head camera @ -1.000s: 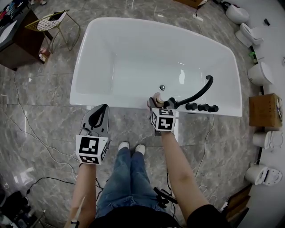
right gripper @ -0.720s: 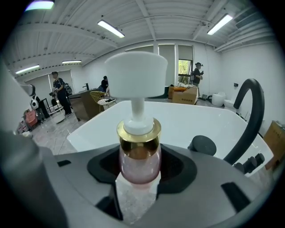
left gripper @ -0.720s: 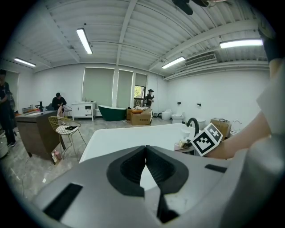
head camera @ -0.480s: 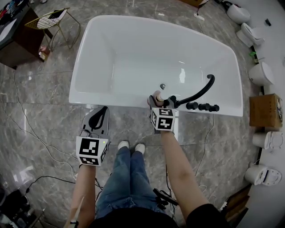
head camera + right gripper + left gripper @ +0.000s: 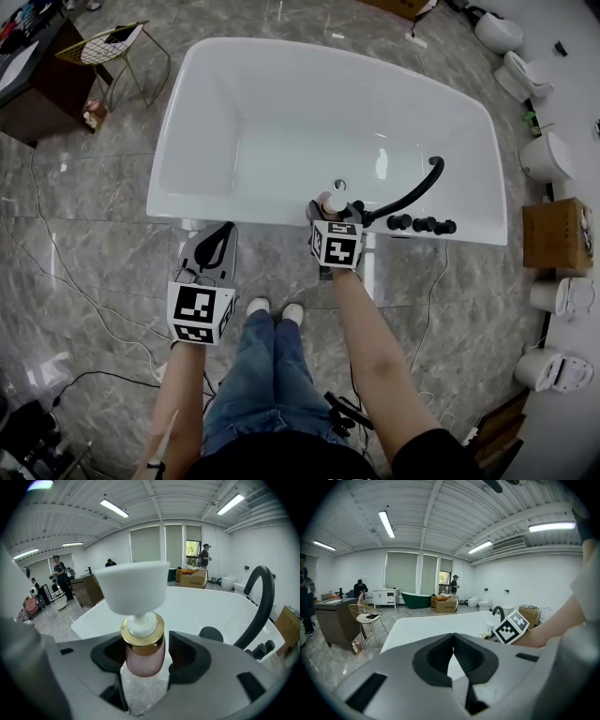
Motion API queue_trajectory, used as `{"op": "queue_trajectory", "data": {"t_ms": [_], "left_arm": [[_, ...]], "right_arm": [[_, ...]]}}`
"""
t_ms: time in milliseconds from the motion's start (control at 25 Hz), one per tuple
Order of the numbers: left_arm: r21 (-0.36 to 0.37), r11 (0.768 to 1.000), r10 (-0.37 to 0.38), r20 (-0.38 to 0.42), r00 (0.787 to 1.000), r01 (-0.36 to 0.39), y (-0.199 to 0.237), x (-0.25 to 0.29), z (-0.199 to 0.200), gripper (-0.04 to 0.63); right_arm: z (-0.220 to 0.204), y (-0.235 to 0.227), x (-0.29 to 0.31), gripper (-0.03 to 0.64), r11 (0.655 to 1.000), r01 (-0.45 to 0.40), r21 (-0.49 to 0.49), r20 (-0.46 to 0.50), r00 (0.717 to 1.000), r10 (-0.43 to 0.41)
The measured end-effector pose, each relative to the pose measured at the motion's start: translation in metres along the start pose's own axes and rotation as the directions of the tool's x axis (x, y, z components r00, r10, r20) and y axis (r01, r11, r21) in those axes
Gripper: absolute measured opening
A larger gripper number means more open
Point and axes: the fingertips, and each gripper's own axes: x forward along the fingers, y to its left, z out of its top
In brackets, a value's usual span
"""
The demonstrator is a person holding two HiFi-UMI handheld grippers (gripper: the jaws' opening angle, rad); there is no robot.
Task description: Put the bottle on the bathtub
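The bottle (image 5: 144,641) is pink with a gold collar and a white pump top. It stands upright between the jaws of my right gripper (image 5: 146,655), which is shut on it. From the head view the bottle (image 5: 334,202) hangs at the near rim of the white bathtub (image 5: 234,217), just left of the black faucet (image 5: 413,194); grey floor shows under it in the right gripper view. My left gripper (image 5: 223,234) is shut and empty, held over the floor in front of the tub. Its pads meet at the tips (image 5: 453,636).
Black faucet knobs (image 5: 422,225) sit on the tub rim right of the bottle. A gold wire chair (image 5: 108,45) and a dark cabinet (image 5: 28,80) stand at the far left. Toilets (image 5: 547,155) and a cardboard box (image 5: 555,232) line the right. Cables (image 5: 66,281) cross the floor.
My right gripper has carried the bottle slightly left and closer to the tub rim. The left gripper has drifted a little to the right.
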Motion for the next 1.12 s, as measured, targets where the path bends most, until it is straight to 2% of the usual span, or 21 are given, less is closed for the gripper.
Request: {"op": "queue_trajectory", "data": {"t_ms": [480, 1000, 1120], "left_arm": [[0.013, 1.0, -0.002, 0.093, 0.996, 0.001, -0.025, -0.019, 0.052, 0.012], [0.037, 0.999, 0.01, 0.206, 0.979, -0.018, -0.043, -0.043, 0.105, 0.012], [0.04, 0.999, 0.009, 0.22, 0.975, -0.019, -0.049, -0.045, 0.113, 0.012]], "right_arm": [[0.023, 0.008, -0.062, 0.247, 0.999, -0.028, -0.019, 0.037, 0.999, 0.028], [0.046, 0.002, -0.139, 0.242, 0.997, -0.069, 0.044, 0.102, 0.993, 0.064], [0.057, 0.0, -0.159, 0.239, 0.996, -0.082, 0.029, 0.132, 0.988, 0.077]]}}
